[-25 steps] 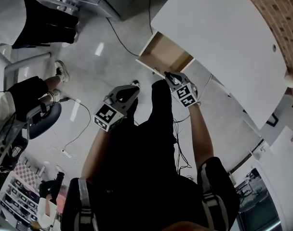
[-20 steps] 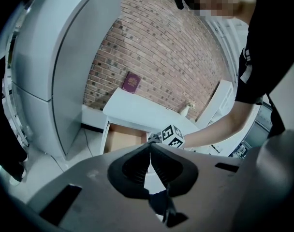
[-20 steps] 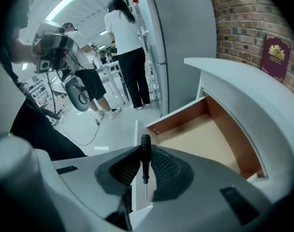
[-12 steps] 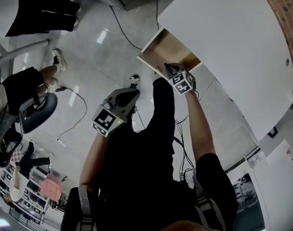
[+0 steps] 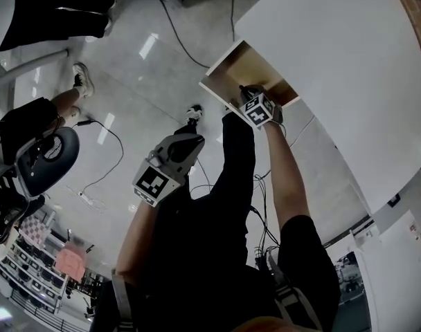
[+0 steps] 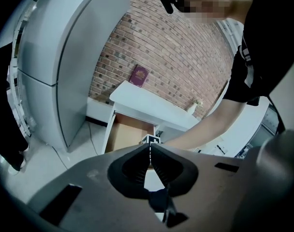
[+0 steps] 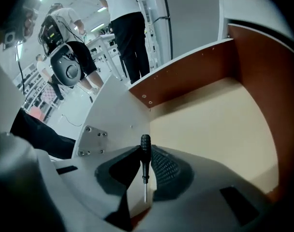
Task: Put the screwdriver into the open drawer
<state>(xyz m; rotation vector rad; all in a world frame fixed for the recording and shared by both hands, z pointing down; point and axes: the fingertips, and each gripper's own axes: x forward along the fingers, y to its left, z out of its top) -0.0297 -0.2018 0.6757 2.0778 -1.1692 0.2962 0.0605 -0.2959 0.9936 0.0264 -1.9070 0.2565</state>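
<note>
I held the right gripper clamped on the screwdriver over the drawer. My left gripper, jaws together on nothing, hung outside the drawer.

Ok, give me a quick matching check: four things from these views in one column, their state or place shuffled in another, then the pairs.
1 black-handled screwdriver
2 left hand-held gripper
3 open wooden drawer
4 dark red book

A on the white desk top
B shut, empty
C clamped in the right hand-held gripper
D pulled out, visible floor bare

Pairs: 1-C, 2-B, 3-D, 4-A
</note>
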